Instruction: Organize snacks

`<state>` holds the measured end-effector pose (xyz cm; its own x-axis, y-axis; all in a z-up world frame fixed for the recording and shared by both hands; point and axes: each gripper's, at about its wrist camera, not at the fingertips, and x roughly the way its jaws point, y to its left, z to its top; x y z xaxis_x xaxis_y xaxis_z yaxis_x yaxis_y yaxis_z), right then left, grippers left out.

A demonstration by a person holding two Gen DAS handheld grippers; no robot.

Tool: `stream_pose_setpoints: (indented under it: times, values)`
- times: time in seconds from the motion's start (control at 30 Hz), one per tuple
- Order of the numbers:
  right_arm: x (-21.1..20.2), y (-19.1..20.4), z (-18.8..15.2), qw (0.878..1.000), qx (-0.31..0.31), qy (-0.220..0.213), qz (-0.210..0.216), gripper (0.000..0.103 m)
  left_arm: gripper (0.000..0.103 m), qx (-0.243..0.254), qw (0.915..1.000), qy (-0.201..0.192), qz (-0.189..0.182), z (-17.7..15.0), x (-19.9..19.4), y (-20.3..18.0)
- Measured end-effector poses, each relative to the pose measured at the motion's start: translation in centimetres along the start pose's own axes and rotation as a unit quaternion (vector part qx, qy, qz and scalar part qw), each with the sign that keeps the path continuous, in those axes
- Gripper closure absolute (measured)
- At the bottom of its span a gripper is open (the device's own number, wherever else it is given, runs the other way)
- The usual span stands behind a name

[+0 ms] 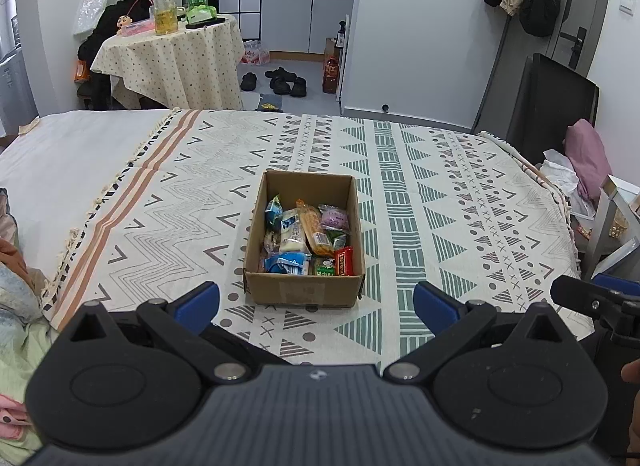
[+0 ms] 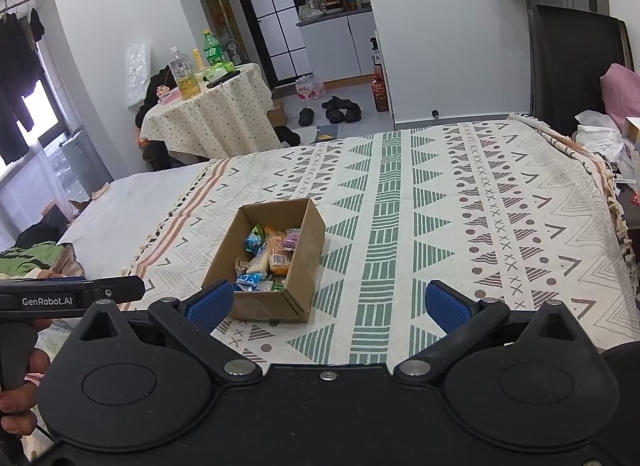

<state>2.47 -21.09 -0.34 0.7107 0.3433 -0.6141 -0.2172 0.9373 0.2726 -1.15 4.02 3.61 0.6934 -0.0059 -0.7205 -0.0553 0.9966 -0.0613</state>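
A: We see the box (image 1: 304, 242) at the centre of the left view, sitting on the blanket (image 1: 440, 205) that covers the bed (image 1: 72, 153). The snacks (image 1: 308, 240) lie inside it, packets heaped together: blue ones on the left, an orange one in the middle, a purple one at the upper right, a red one at the lower right.

B: In our right view the same box sits left of centre, turned corner-on, its top open. What of our grippers?

A: Our left gripper (image 1: 316, 304) hangs at the bottom of its frame, just short of the box, blue fingers (image 1: 198, 302) spread wide and holding nothing. Our right gripper (image 2: 328, 306) is the same in its own view, fingers (image 2: 446, 306) released, the box behind its left pad.

B: We also catch the left tool's handle at the lower left of the right view, with a hand (image 2: 20, 394) around it.

A: Farther out, at the upper left of the left view, stands a small desk (image 1: 172, 61) under a dotted cloth, carrying bottles (image 1: 166, 5). Shoes (image 1: 280, 81) lie on the floor beyond the bed.
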Motion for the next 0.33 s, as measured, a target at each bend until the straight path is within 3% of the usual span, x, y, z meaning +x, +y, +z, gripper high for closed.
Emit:
stream_pose_setpoints:
  times: [0.33]
  values:
    - [0.15, -0.2, -0.01, 1.0, 0.001, 0.002, 0.0, 0.0, 0.0, 0.003, 1.0, -0.001, -0.002, 0.1, 0.06, -0.08]
